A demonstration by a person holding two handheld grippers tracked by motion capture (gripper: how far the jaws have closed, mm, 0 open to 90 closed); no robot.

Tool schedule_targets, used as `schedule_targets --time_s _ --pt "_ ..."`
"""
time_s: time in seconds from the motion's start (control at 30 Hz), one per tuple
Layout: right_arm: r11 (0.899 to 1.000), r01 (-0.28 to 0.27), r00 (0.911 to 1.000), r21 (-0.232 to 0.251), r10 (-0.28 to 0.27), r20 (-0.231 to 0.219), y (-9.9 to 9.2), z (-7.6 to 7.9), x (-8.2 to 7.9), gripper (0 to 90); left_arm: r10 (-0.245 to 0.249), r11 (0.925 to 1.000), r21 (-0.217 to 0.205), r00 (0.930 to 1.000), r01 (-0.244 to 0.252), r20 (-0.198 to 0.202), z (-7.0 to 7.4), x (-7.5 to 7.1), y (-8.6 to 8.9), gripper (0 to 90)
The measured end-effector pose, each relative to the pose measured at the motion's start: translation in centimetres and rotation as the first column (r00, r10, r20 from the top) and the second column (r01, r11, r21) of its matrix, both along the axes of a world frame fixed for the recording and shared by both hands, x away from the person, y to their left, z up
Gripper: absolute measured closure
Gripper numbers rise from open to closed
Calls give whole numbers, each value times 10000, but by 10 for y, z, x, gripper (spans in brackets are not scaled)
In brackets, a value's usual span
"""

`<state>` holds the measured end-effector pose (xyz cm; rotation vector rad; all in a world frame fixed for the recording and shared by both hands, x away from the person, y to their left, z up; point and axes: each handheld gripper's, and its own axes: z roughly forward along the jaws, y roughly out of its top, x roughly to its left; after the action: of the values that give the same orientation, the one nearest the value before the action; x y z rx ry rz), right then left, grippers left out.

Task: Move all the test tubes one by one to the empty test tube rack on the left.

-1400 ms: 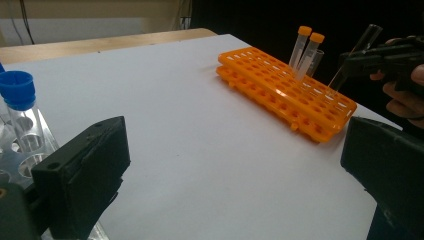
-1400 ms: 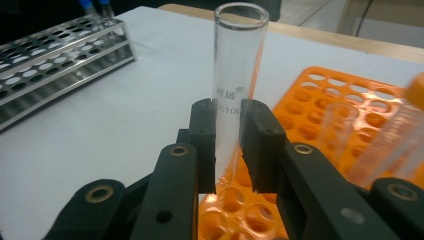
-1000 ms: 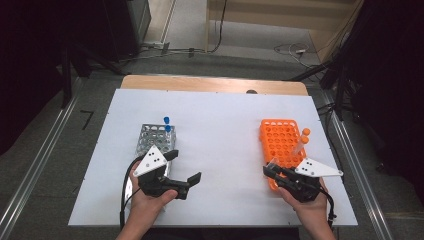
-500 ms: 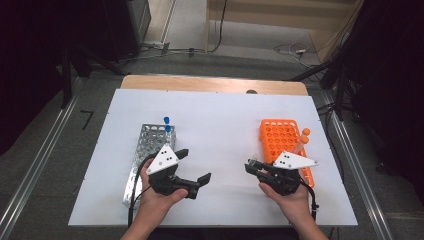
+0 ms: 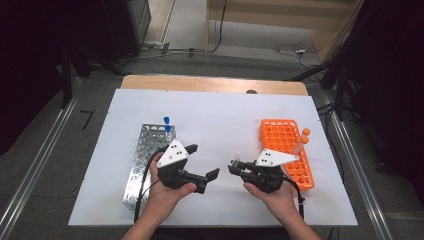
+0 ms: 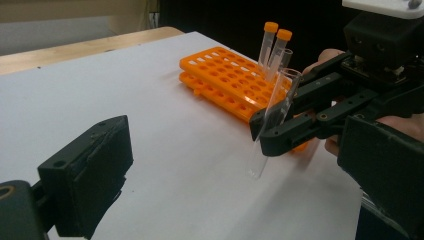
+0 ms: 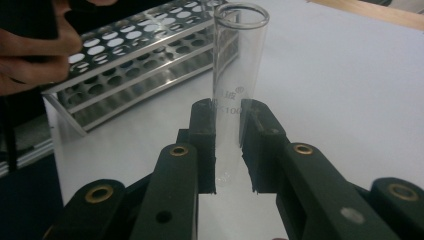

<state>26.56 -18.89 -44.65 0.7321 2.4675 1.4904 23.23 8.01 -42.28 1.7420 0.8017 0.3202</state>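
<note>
tube (image 7: 235, 100) stands upright, clenched in the right gripper (image 7: 229, 145) left of the orange rack (image 5: 286, 150); left gripper (image 5: 210, 176), released, faces it nearby.

Both forearms come in over the desk's near edge, side by side. The left hand (image 5: 167, 187) carries the left gripper (image 5: 212, 176) level, its fingers (image 6: 87, 175) spread wide and pointed at the other gripper. The right gripper (image 5: 233, 166) (aimed back at it) has its fingers (image 7: 202, 145) clamped on a tube (image 7: 235, 75), held upright.
</note>
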Motion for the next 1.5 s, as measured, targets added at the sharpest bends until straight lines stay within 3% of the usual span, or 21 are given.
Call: schedule_targets --time_s 0.13,0.17,0.27,0.4,0.77,1.03,1.17,1.27,1.5 --pt "9994 -340 9994 -70 339 -90 7 -3 -5 739 -248 9997 -70 9997 249 40 -1 -2 -4 76" --pt "9991 -417 9991 -95 416 -82 9 -4 -6 739 -301 9995 -113 9993 303 234 -1 -3 -6 116" --pt "9983 -554 9984 -191 553 -71 15 -5 -9 739 -700 9974 -140 9972 704 258 -1 -5 -10 260" --pt "9972 -699 9975 -252 697 -59 19 -5 -12 739 -1062 9943 85 9942 1060 192 -4 -6 -18 430" --pt "9938 -1005 9949 -475 1006 7 27 -4 -18 739 -1349 9893 581 9907 1336 193 -8 -8 -33 700" --pt "9935 -1026 9947 -492 1022 -97 28 -4 -19 739 -1117 9899 930 9927 1071 461 -8 -9 -34 762" --pt "9935 -1077 9940 -379 1069 -235 28 -5 -17 732 -1131 9902 867 9927 1091 425 -8 -9 -34 764" --pt "9920 -1246 9915 -215 1237 -411 26 -6 -16 634 -993 9923 784 9940 955 459 -6 -8 -31 764" --pt "9947 -1009 9945 207 1014 -247 14 0 -15 321 -728 9960 545 9963 702 465 -1 -5 -19 765"
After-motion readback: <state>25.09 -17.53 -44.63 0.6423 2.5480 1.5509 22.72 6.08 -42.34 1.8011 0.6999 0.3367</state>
